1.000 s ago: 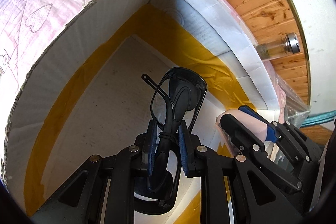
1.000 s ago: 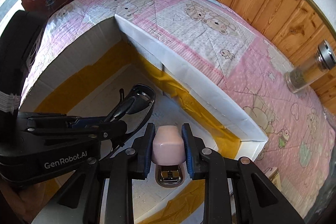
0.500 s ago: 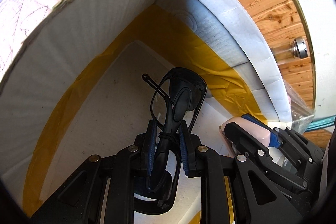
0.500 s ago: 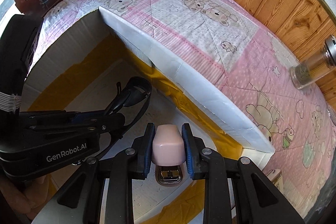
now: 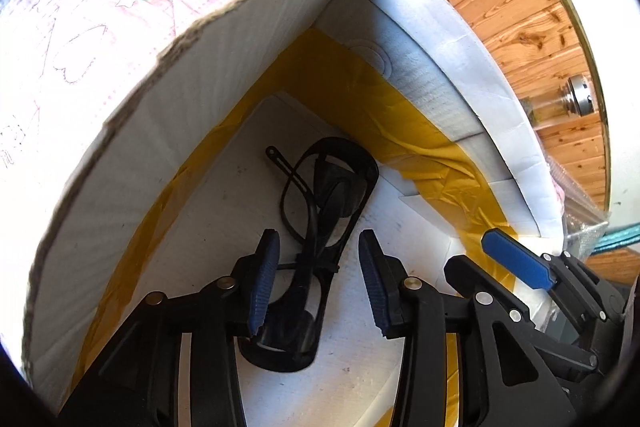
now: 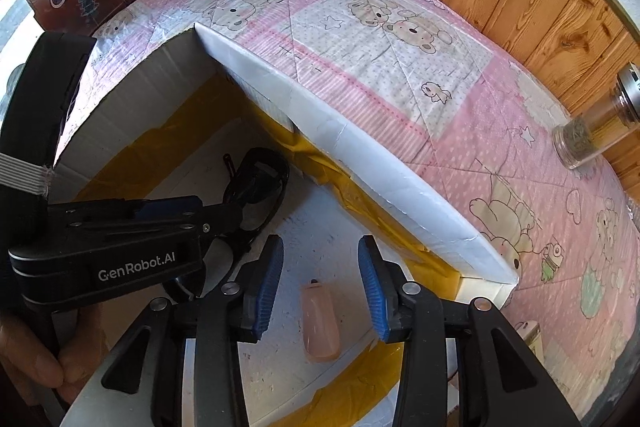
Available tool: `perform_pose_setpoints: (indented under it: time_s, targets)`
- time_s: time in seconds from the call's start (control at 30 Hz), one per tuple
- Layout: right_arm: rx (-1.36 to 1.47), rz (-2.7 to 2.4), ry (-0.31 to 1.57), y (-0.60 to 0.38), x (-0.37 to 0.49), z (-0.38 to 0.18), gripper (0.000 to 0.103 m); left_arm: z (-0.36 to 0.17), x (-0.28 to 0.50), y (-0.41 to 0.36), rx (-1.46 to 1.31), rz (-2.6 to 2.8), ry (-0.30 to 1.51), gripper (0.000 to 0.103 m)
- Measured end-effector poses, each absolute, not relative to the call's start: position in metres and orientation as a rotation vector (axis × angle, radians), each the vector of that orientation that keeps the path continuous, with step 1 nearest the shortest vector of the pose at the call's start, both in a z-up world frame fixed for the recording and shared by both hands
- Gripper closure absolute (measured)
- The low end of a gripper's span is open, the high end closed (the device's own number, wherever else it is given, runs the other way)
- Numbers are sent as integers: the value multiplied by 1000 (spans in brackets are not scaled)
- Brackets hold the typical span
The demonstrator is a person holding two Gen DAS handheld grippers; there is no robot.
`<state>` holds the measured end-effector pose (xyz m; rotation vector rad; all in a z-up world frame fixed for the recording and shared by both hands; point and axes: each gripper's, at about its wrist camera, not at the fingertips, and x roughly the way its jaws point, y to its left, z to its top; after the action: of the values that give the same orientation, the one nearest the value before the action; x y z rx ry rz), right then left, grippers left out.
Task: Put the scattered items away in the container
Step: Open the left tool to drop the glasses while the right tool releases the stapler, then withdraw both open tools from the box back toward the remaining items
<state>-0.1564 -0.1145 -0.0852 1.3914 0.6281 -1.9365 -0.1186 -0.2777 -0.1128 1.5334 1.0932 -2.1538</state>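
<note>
Both grippers just opened, dropping their loads | left gripper [image 5: 316, 279] steeply down, fingers apart, folded black glasses [image 5: 320, 227] lying loose on white box [image 6: 360, 163] floor between them | right gripper [image 6: 320, 283] steeply down, fingers apart above pink stapler [image 6: 320, 327] on box floor

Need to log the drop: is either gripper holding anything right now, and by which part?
Nothing is held. The left gripper has just opened off the black glasses; the right gripper off the pink stapler. Both lie in the box.
</note>
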Motion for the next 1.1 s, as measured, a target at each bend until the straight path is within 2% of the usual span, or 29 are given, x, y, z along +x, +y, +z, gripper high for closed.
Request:
perform_pose_setpoints:
  time_s: [0.3, 0.63, 0.7, 0.93, 1.1]
  targets:
    - [1377, -1941, 597, -105, -145, -74, 62, -93, -104, -266, 1534, -2219, 1026, 60]
    - [1251, -1968, 458, -60, -99, -47, 62, -45, -68, -228, 1482, -2382, 899, 60]
    - [1233, -1972, 421, -49, -89, -44, 62, -40, -39, -223, 1476, -2410, 846, 59]
    - [1189, -1996, 370, -29, -63, -36, 62, -25, -36, -188, 1449, -2440, 552, 59]
    - [1167, -2005, 359, -22, -54, -28, 62, -14, -33, -181, 1424, -2453, 488, 59]
